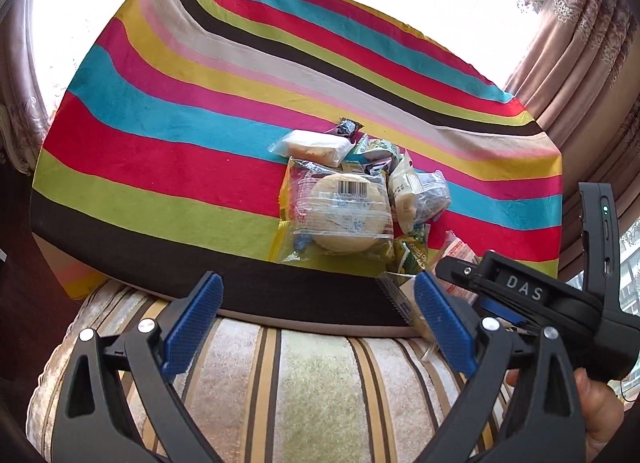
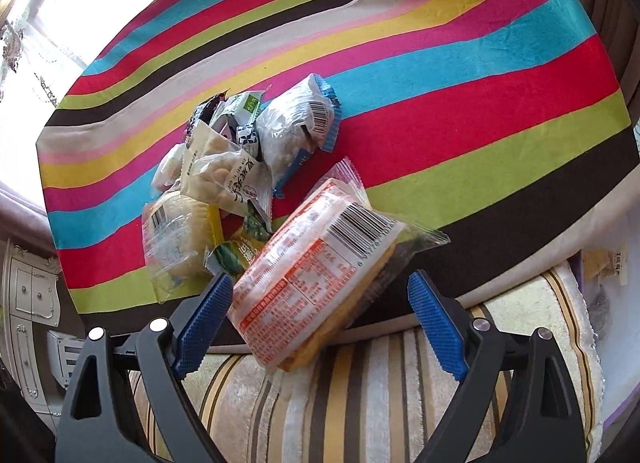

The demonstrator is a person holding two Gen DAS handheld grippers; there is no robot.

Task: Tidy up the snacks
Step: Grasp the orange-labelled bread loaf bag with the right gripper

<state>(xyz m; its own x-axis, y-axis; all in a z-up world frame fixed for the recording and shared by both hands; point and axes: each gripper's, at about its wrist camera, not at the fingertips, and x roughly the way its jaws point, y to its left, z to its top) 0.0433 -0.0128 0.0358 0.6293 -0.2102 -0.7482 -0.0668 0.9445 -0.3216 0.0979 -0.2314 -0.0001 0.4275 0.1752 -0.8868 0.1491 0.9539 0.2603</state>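
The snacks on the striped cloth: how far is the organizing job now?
Done: nothing looks sorted yet; the snack packets lie in one mixed heap on the striped cloth. In hand: the right tongs stand open around the orange-printed packet, which overhangs the cloth's edge, without clamping it; the left tongs are open and empty. Left: sorting the whole heap.
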